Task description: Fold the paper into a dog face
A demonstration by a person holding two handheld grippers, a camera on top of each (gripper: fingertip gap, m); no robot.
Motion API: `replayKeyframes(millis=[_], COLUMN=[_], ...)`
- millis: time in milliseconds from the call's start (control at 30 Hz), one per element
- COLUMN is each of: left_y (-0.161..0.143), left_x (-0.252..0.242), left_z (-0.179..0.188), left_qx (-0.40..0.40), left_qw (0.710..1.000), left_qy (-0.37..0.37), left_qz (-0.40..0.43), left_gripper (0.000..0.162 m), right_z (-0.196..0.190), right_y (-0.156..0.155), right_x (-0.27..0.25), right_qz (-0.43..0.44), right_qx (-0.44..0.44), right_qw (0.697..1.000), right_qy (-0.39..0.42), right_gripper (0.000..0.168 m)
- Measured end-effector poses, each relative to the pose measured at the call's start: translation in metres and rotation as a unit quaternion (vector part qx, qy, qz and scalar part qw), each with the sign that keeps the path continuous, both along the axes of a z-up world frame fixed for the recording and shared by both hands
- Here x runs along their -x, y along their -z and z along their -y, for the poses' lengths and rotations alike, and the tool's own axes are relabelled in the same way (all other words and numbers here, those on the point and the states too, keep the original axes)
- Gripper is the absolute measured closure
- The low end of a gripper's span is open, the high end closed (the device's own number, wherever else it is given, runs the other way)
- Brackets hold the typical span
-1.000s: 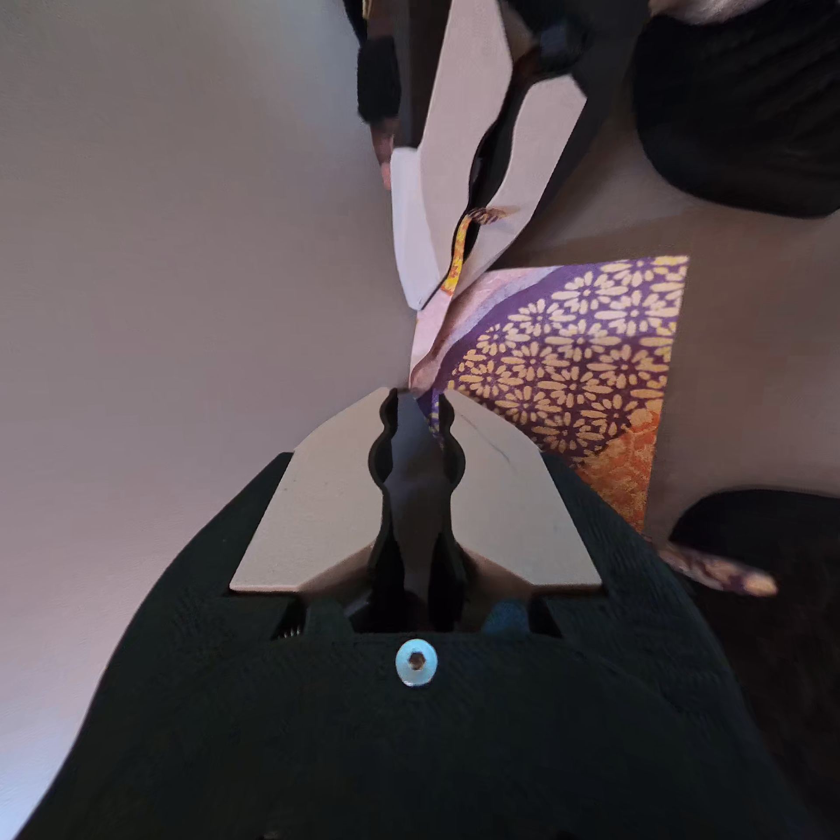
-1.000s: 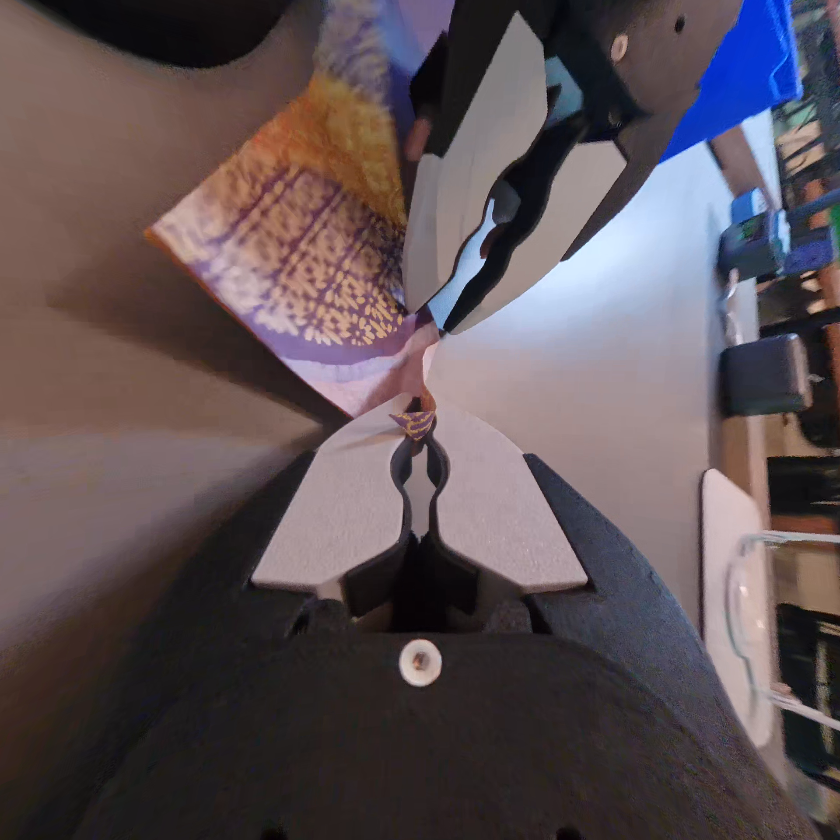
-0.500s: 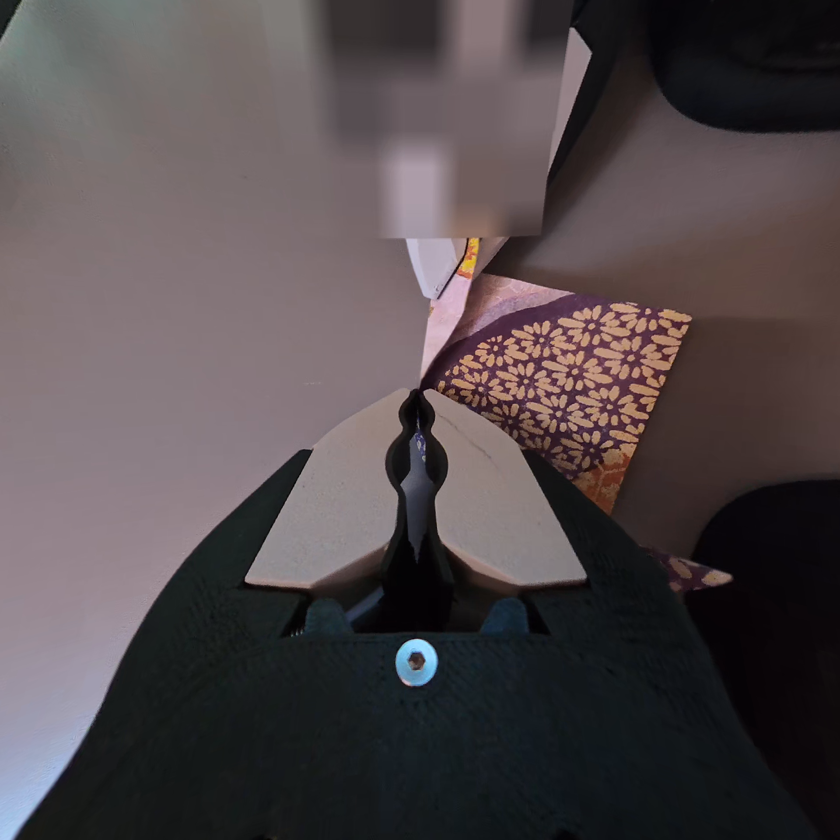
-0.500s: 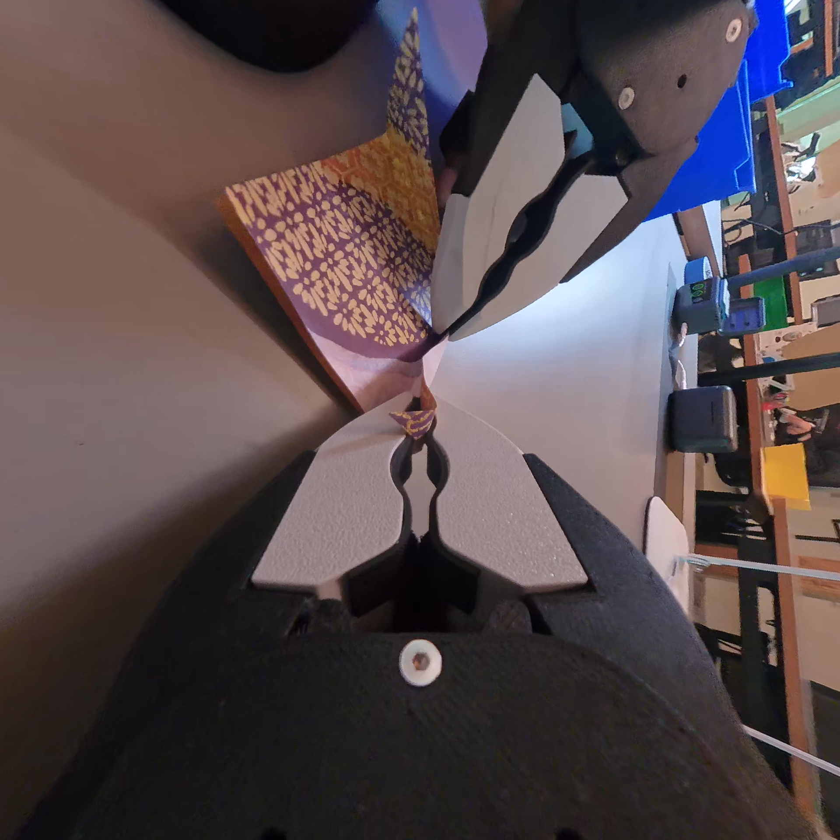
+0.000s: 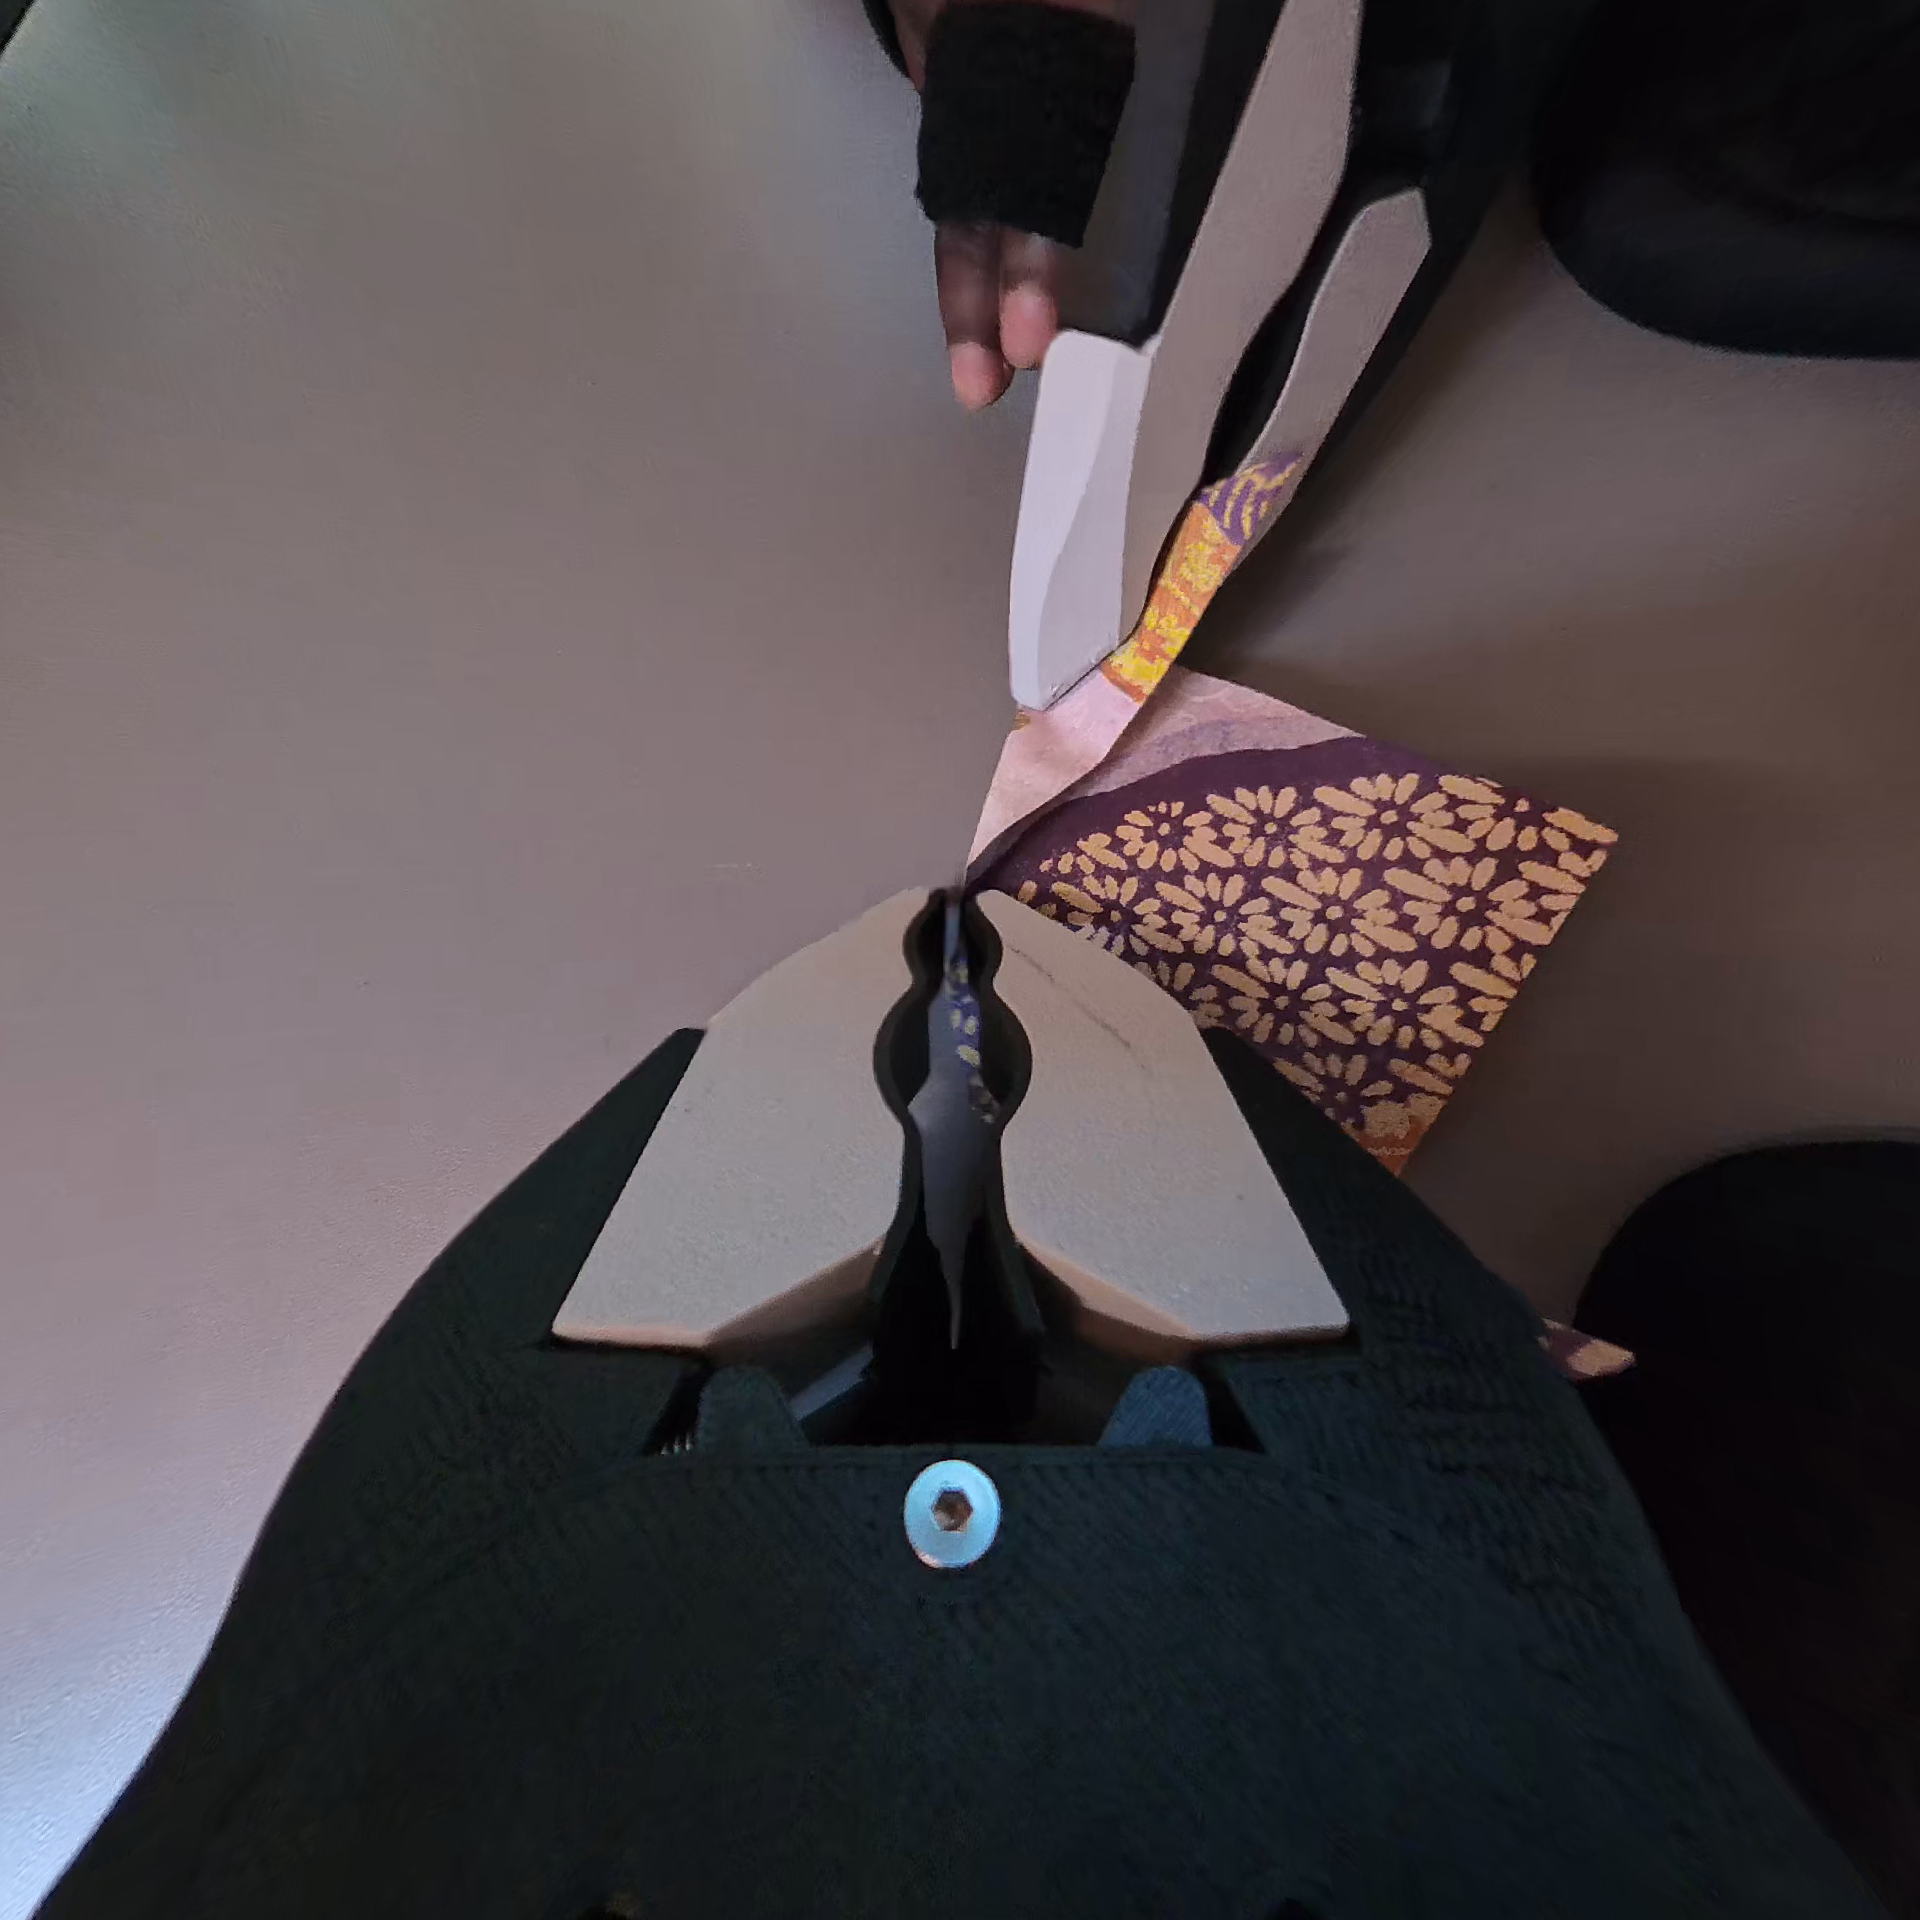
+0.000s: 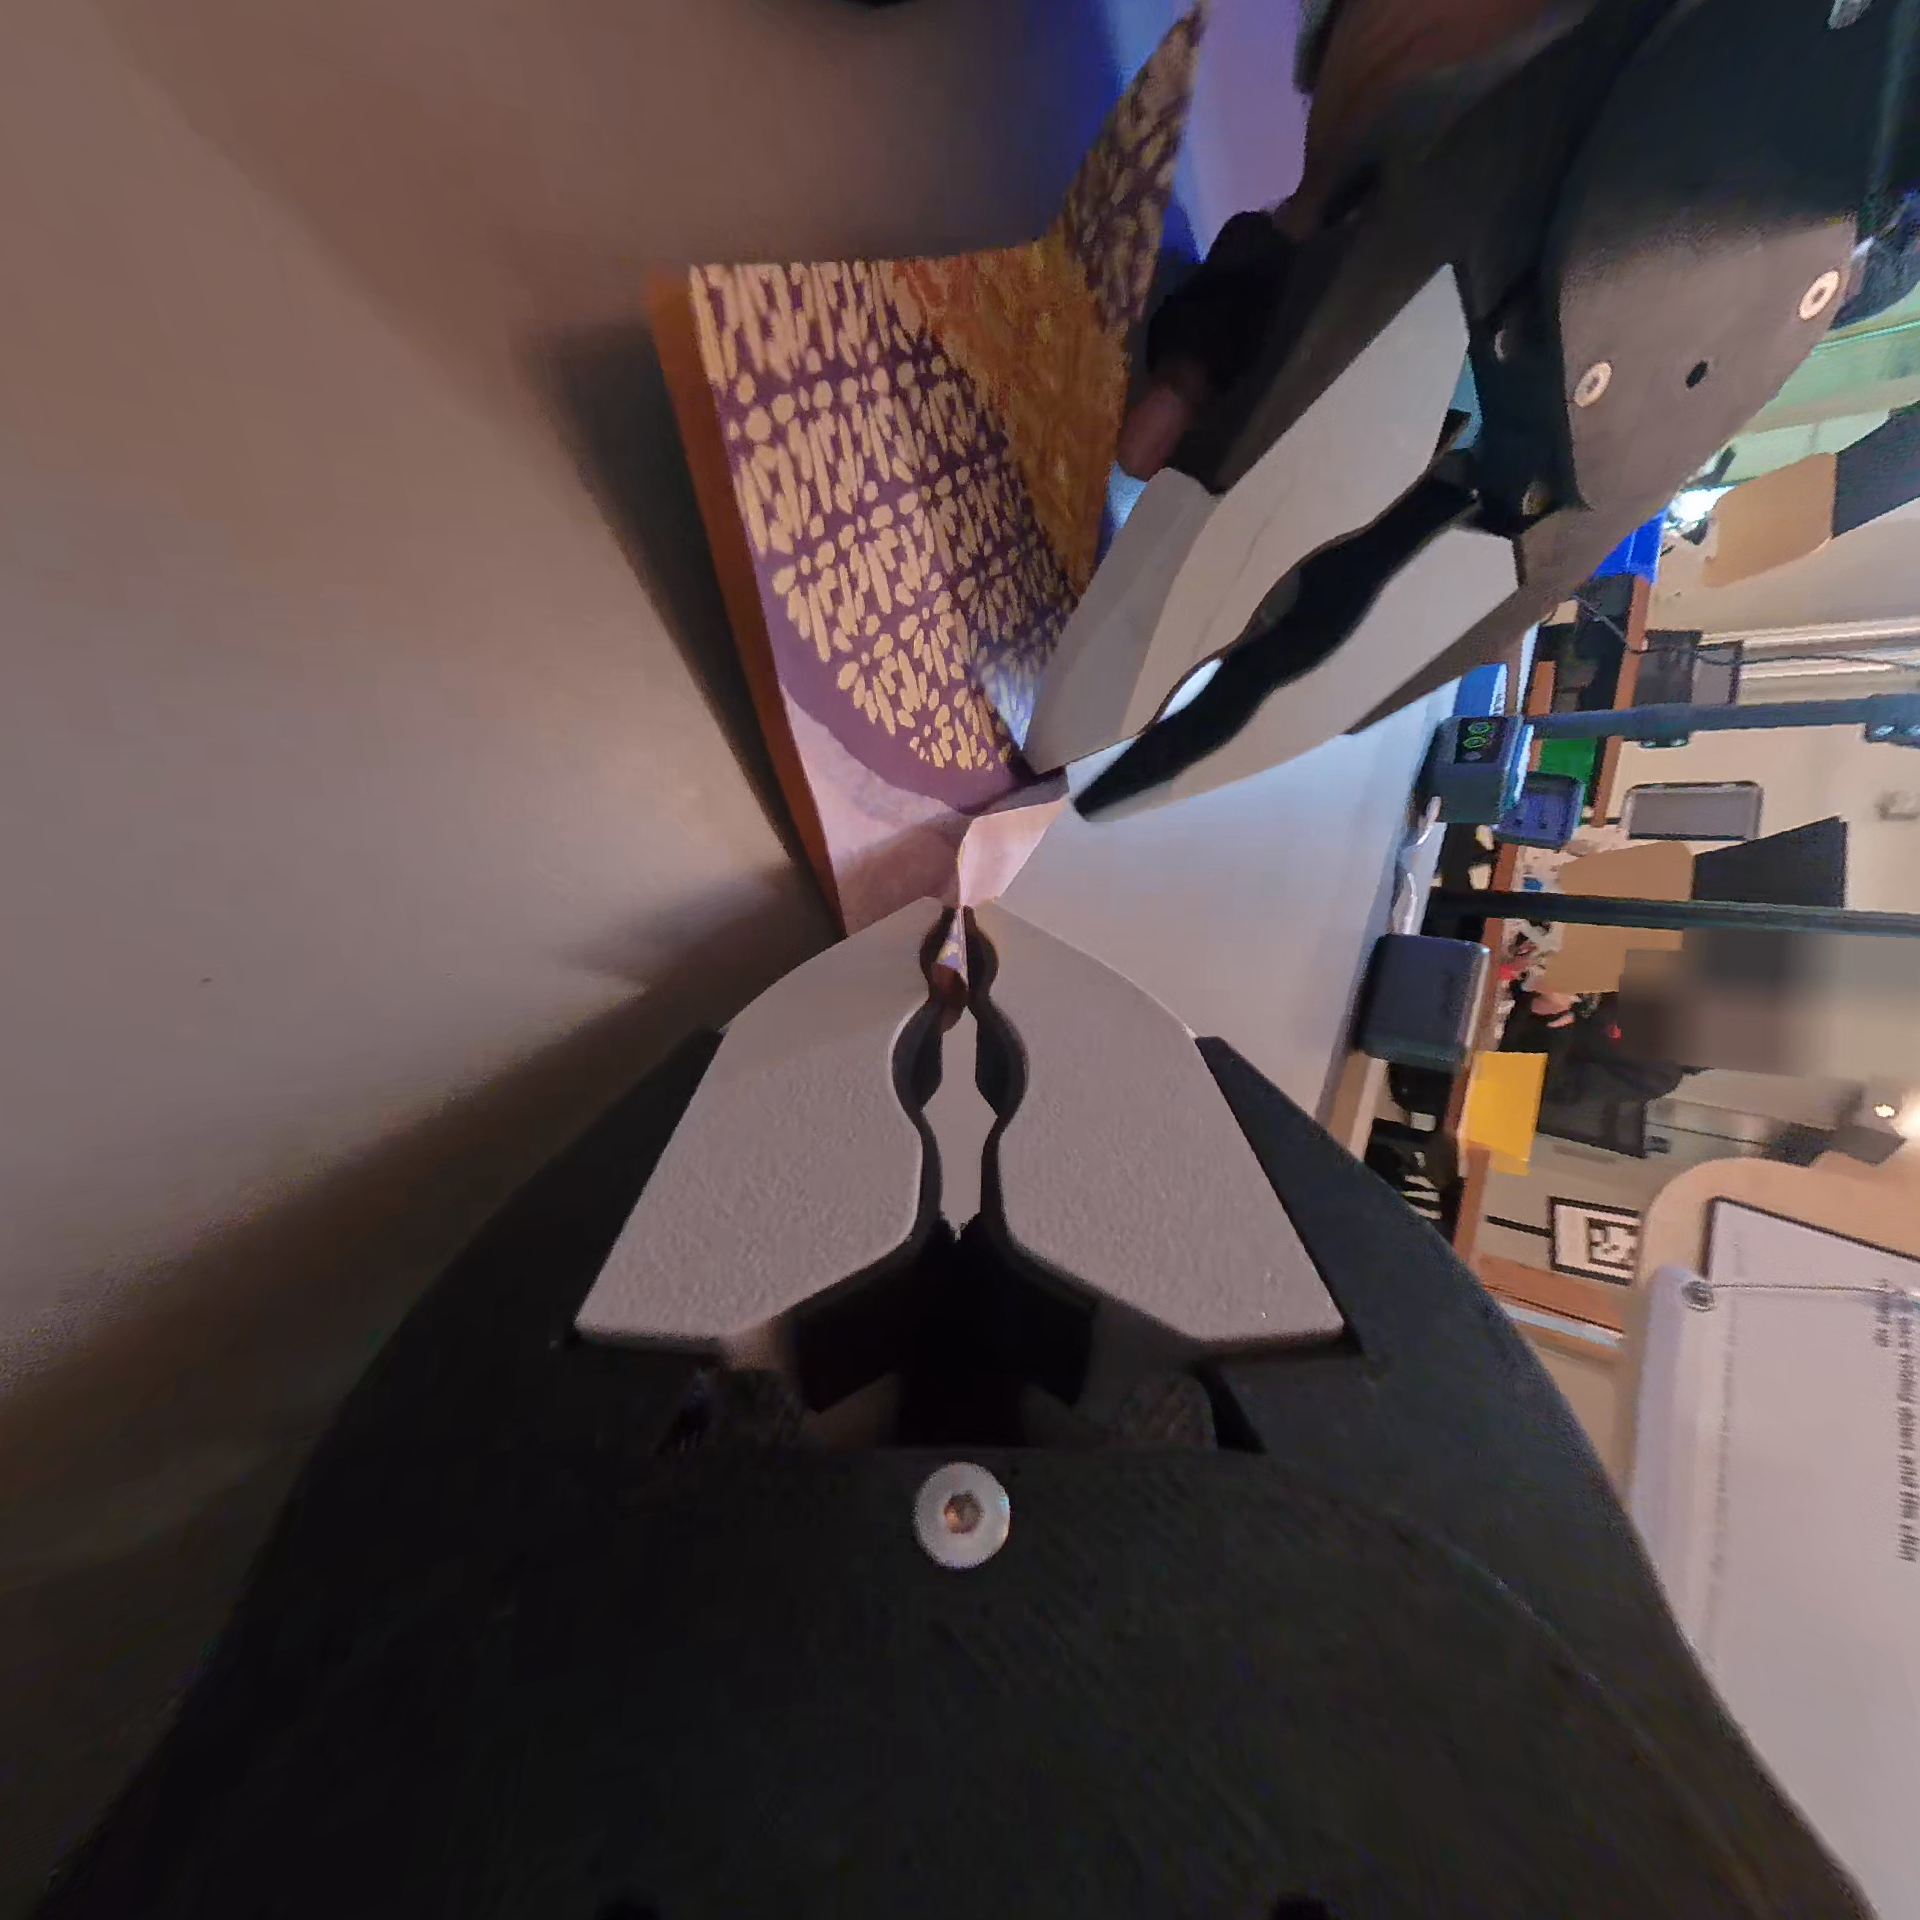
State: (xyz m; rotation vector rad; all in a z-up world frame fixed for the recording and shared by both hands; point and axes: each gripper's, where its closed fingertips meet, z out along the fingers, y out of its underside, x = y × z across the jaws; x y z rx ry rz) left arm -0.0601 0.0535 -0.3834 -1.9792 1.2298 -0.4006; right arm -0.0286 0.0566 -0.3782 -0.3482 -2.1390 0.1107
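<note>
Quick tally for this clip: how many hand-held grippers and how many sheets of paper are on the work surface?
Hand-held grippers: 2, the left hand-held gripper and the right hand-held gripper, both shut on the paper.
Paper: 1, purple with a yellow flower pattern.
Total: 3

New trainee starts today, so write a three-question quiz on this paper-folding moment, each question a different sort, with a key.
1. True or false: the left gripper is shut on the paper.
2. Multiple choice: what is the right gripper doing? A) hanging open above the table B) pinching a bit of the paper C) pressing the paper flat with its side
3. Fill in: the paper's big flap shows yellow flowers on a ______ ground.

Key
1. True: a patterned strip sits between its closed fingers.
2. B: a pale corner of paper is caught at its tips, and the table is bare beside it.
3. Purple.
</note>
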Motion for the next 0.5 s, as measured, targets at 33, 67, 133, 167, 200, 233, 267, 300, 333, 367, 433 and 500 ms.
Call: replayKeyframes(millis=[33,67,133,167,200,233,267,300,333,367,433,500], left_y=[-0.002,-0.005,-0.013,-0.014,-0.013,-0.010,-0.006,-0.002,-0.001,-0.001,-0.001,-0.002], left_x=[0.000,-0.002,-0.010,-0.013,-0.015,-0.016,-0.015,-0.015,-0.016,-0.016,-0.015,-0.015], left_z=[-0.001,-0.001,0.002,0.003,0.003,0.002,0.002,0.002,0.003,0.003,0.003,0.003], left_qx=[-0.016,-0.039,-0.094,-0.118,-0.136,-0.145,-0.144,-0.139,-0.138,-0.142,-0.157,-0.164], left_qw=[1.000,0.999,0.994,0.991,0.987,0.984,0.983,0.982,0.982,0.981,0.977,0.975], left_qy=[0.003,0.015,0.050,0.066,0.078,0.085,0.091,0.096,0.101,0.104,0.111,0.109], left_qz=[-0.001,0.000,-0.004,-0.017,-0.035,-0.055,-0.073,-0.081,-0.081,-0.084,-0.096,-0.100], left_gripper=[0.149,0.140,0.134,0.134,0.135,0.138,0.143,0.148,0.153,0.158,0.159,0.159], right_z=[0.000,0.000,0.001,0.001,0.001,0.001,0.001,0.001,0.001,0.001,0.001,0.002], right_y=[0.000,0.000,0.000,-0.001,-0.001,-0.001,-0.001,-0.001,-0.001,-0.001,-0.002,-0.002], right_x=[0.000,0.000,0.000,0.000,0.000,0.000,0.000,0.000,0.000,0.000,0.000,0.000], right_qz=[-0.002,-0.004,-0.005,-0.006,-0.007,-0.010,-0.012,-0.013,-0.015,-0.016,-0.016,-0.011], right_qx=[-0.015,-0.028,-0.050,-0.060,-0.069,-0.077,-0.082,-0.085,-0.088,-0.091,-0.097,-0.100], right_qw=[1.000,1.000,0.999,0.998,0.997,0.997,0.996,0.996,0.996,0.996,0.995,0.995], right_qy=[-0.003,-0.007,-0.010,-0.013,-0.015,-0.018,-0.020,-0.021,-0.022,-0.023,-0.024,-0.026], right_gripper=[0.168,0.168,0.168,0.168,0.168,0.168,0.168,0.168,0.168,0.168,0.168,0.168])
